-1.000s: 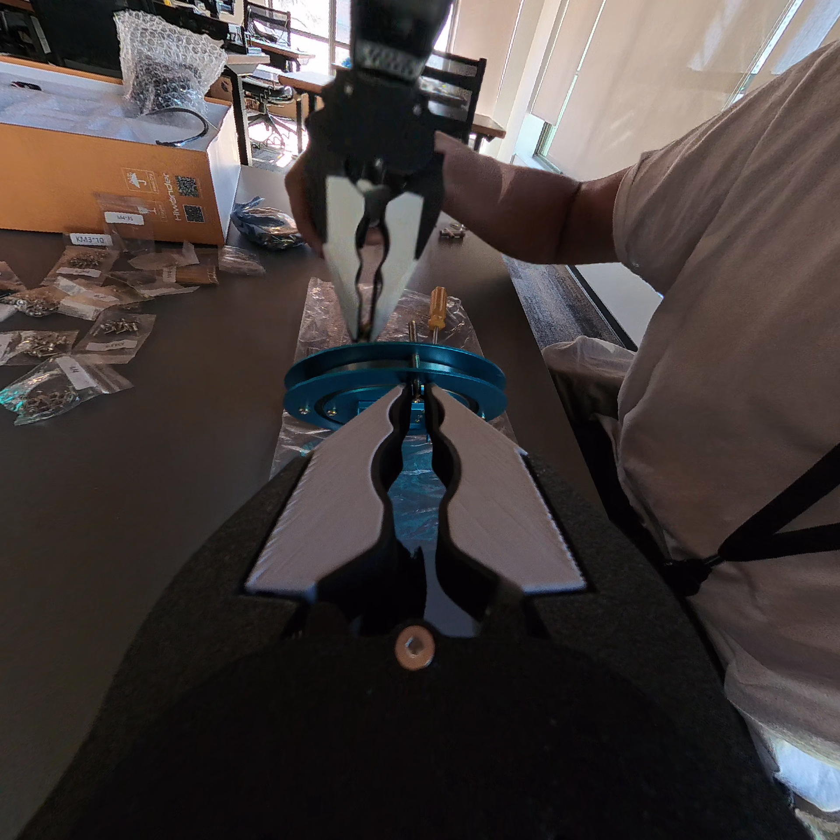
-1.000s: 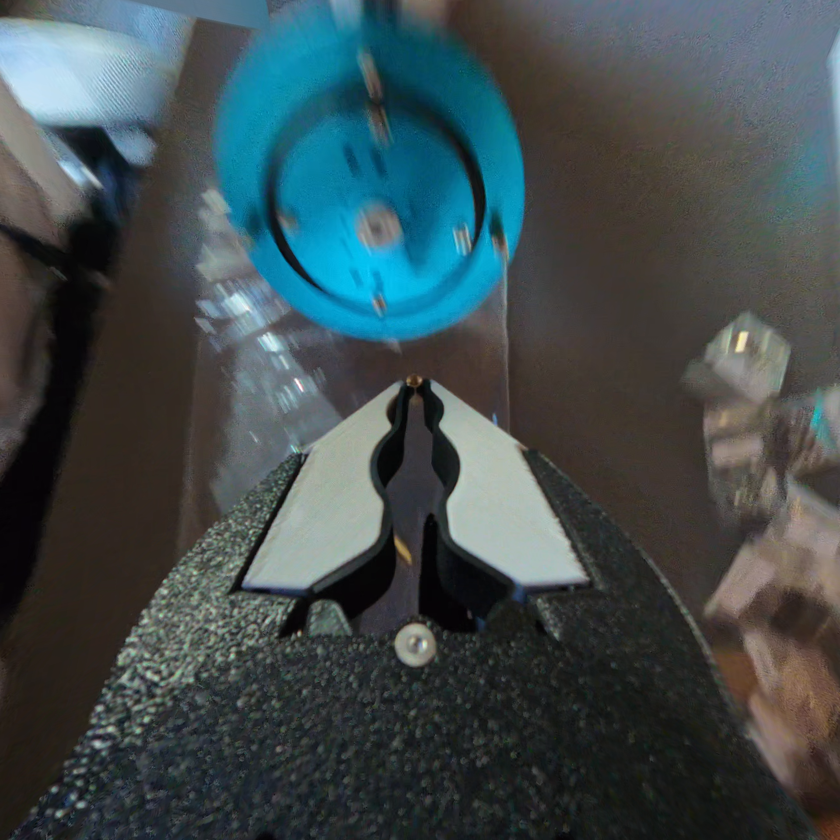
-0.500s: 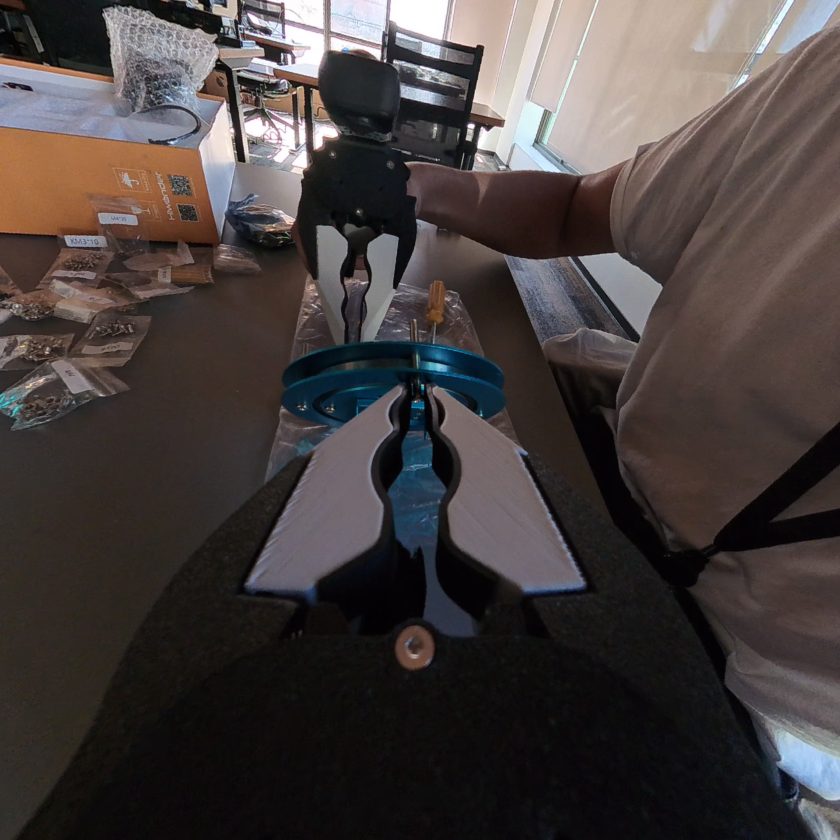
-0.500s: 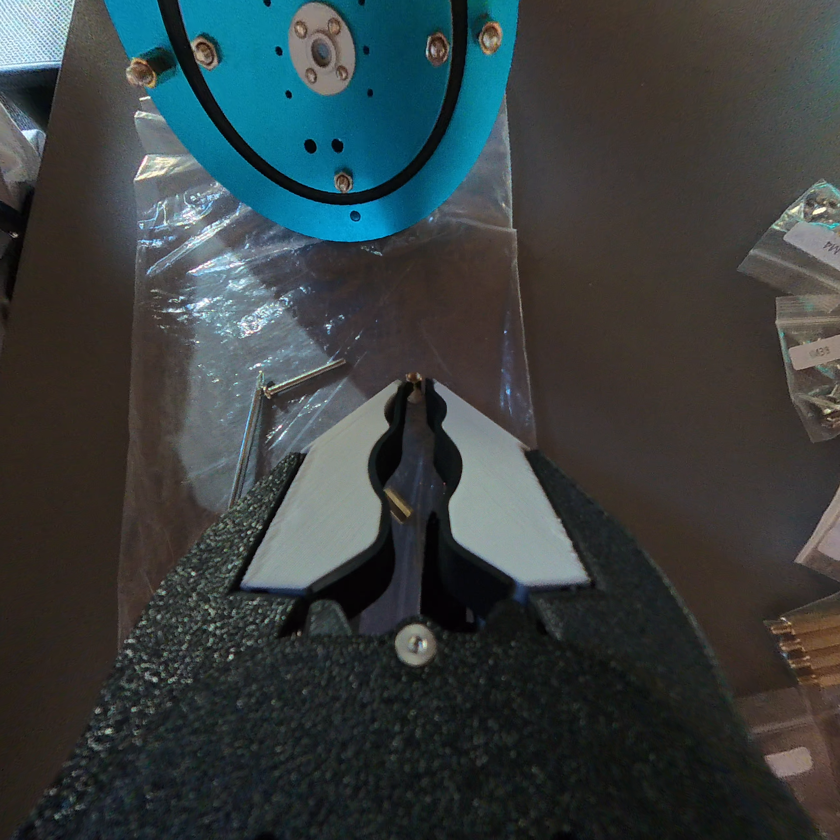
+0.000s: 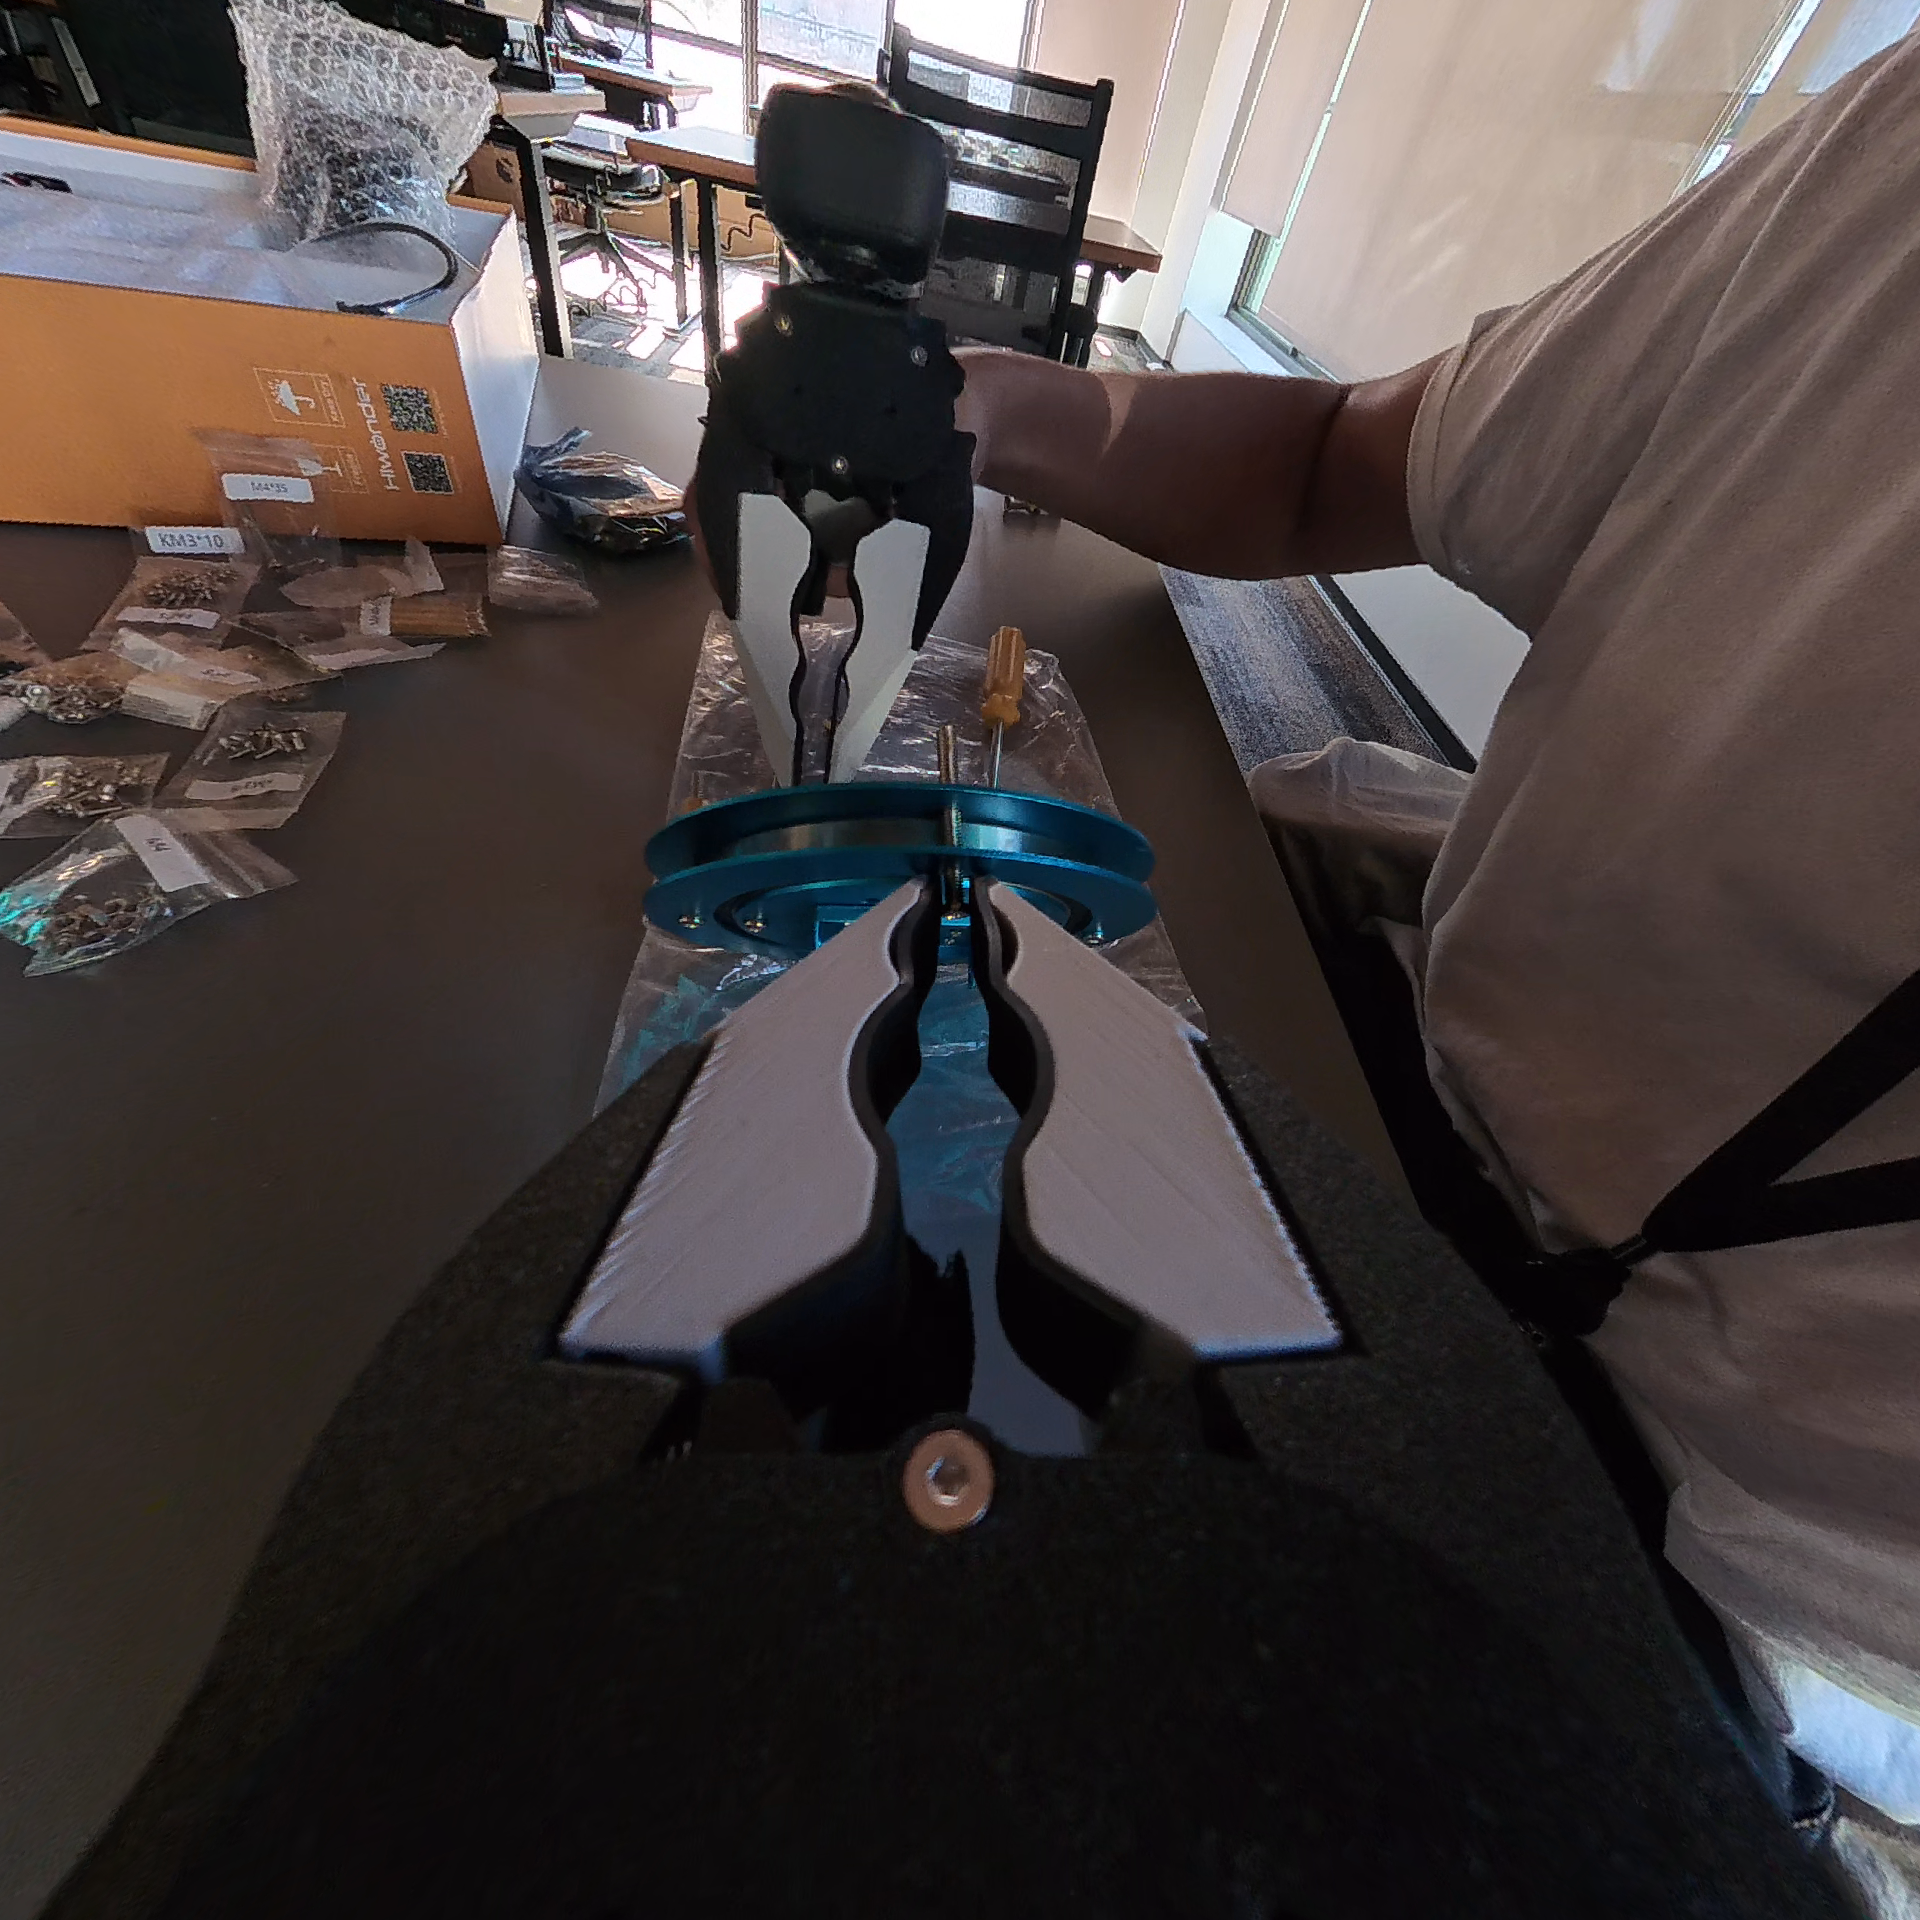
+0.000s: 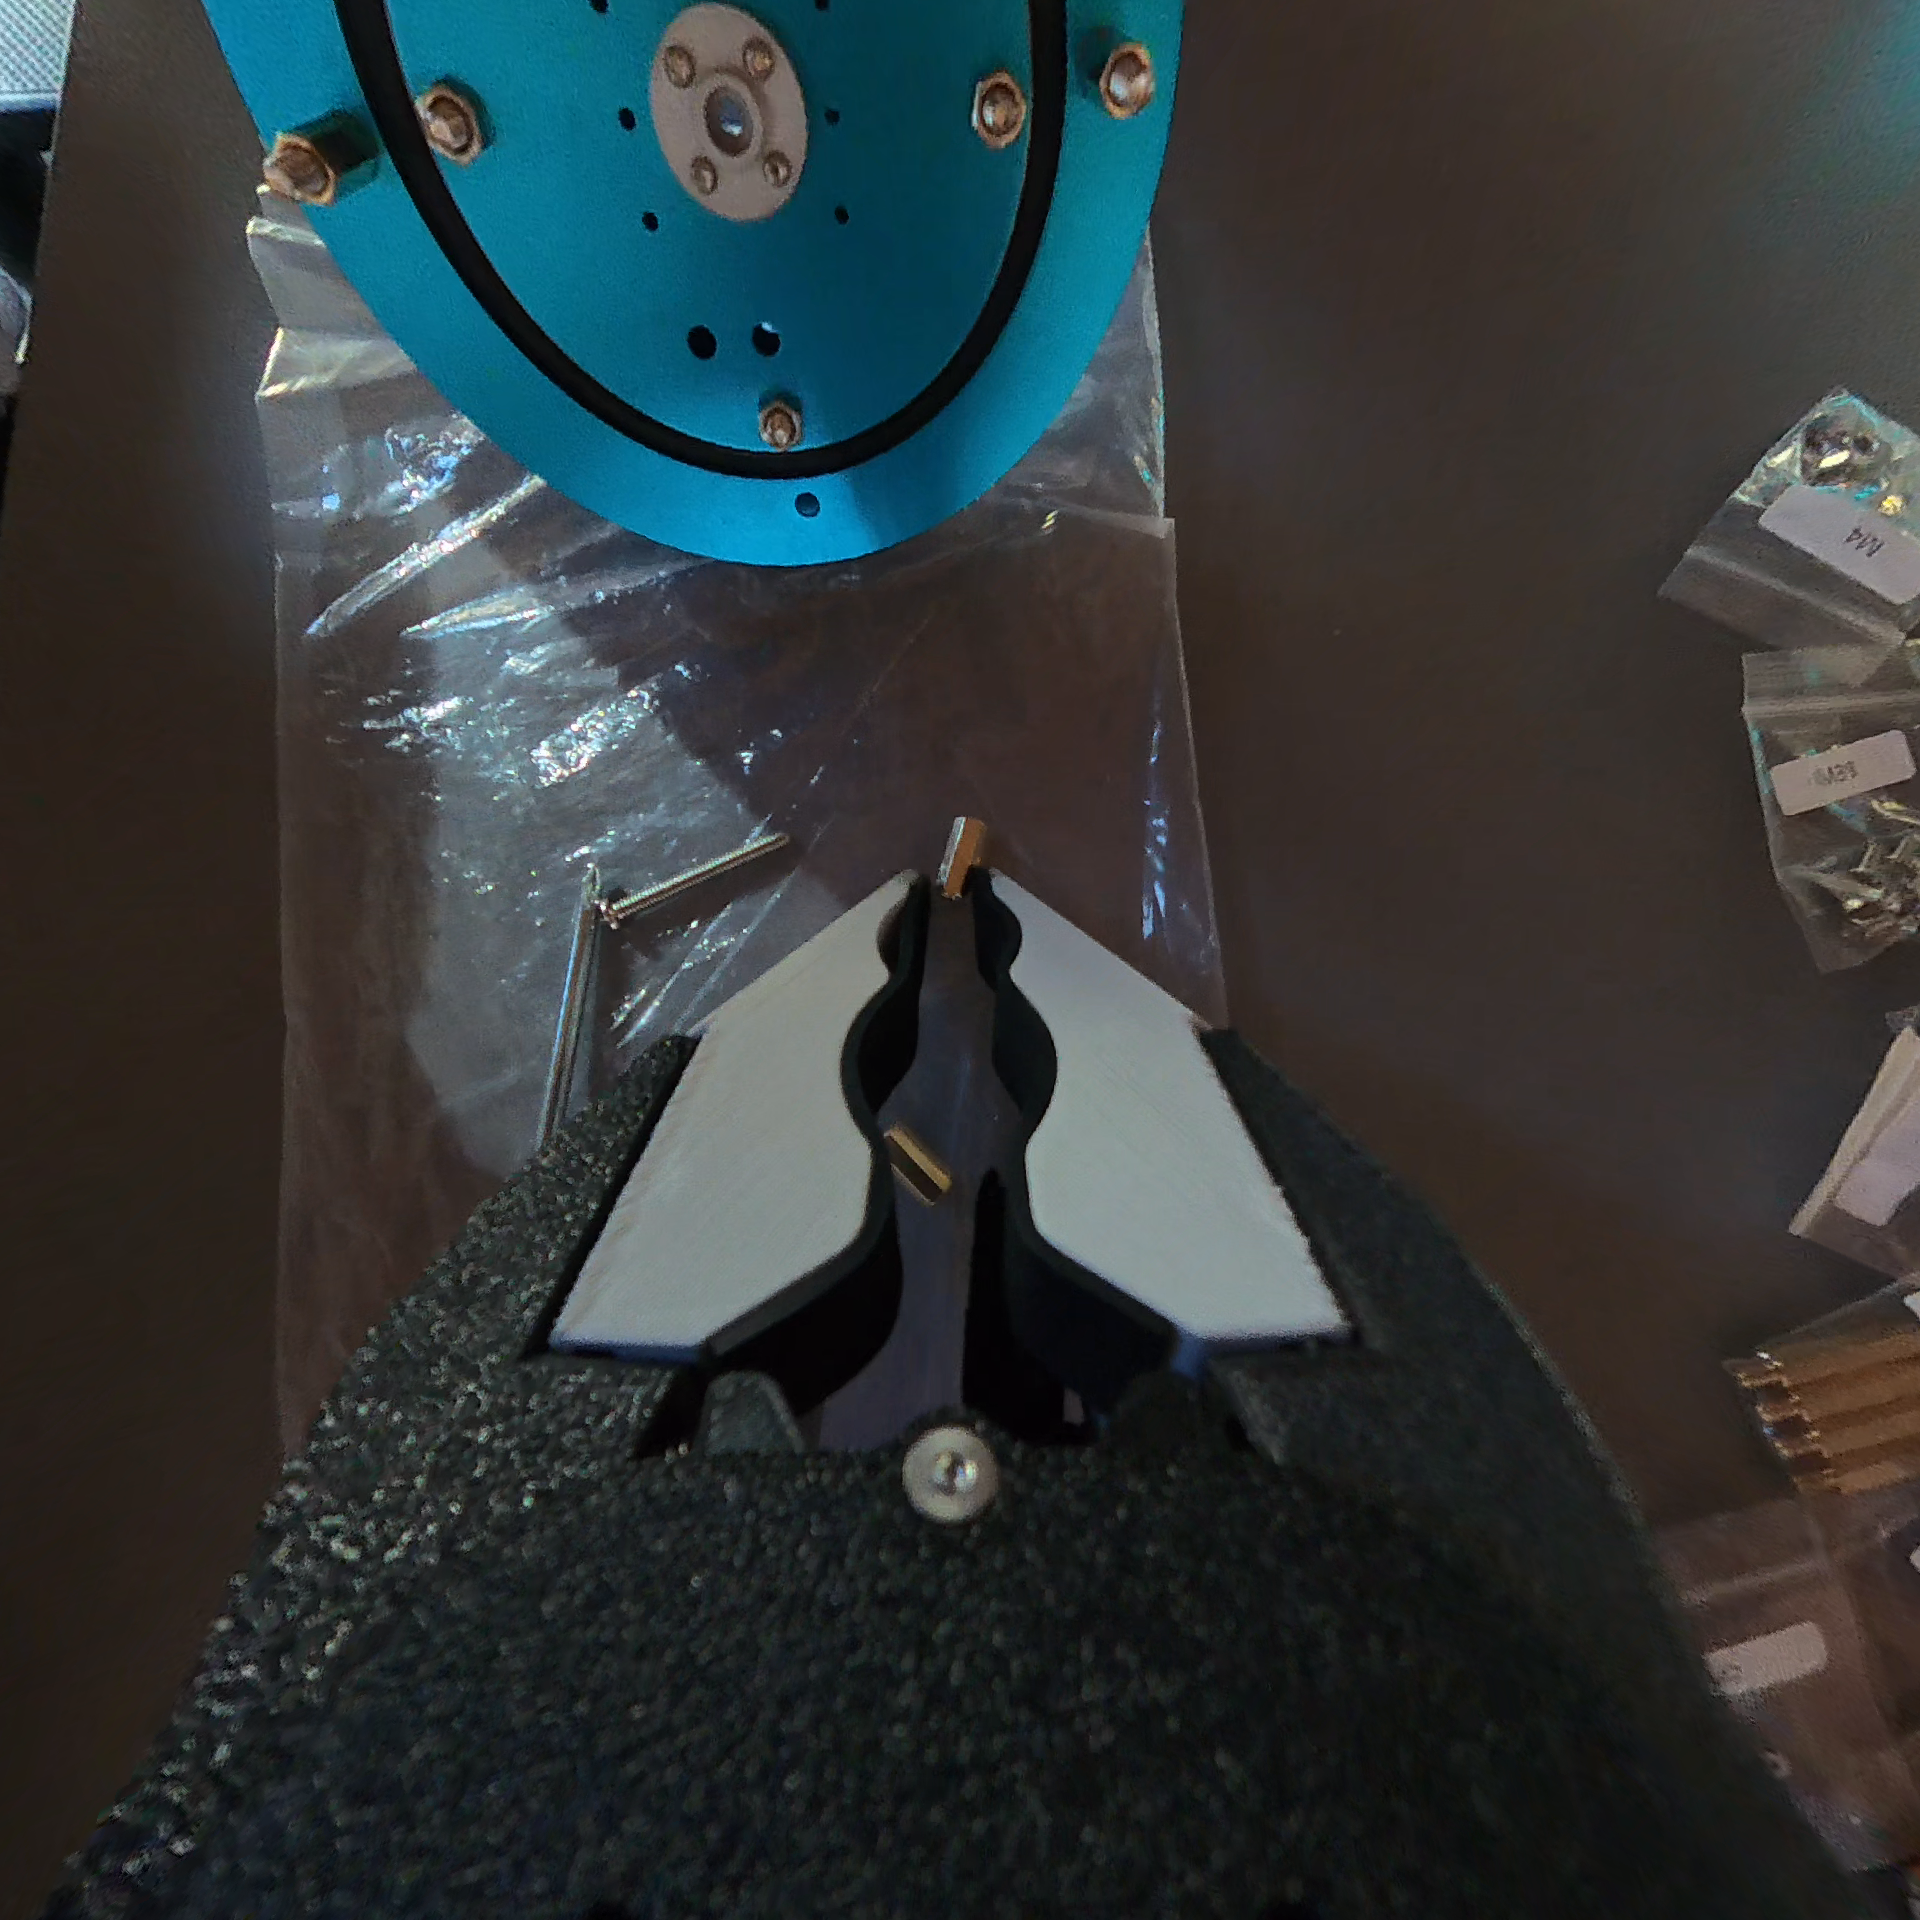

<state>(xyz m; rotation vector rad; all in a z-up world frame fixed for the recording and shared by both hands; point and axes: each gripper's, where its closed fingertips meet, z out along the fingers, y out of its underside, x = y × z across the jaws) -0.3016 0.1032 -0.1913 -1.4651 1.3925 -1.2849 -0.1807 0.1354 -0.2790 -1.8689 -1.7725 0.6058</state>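
Brass standoff (image 6: 958,854) pinched at right gripper (image 6: 951,883) fingertips, above plastic bag (image 6: 665,707).

blue disc assembly (image 5: 899,844) | flat on clear plastic bag (image 6: 665,727) | edge clamped

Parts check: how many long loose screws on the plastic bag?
2 screws: one slanted, one lengthwise beside it, both left of the hand-held gripper. Others may hide under it.

Office/lab: desks (image 5: 894,197), window blinds (image 5: 1455,135), bagged hardware (image 5: 135,894)
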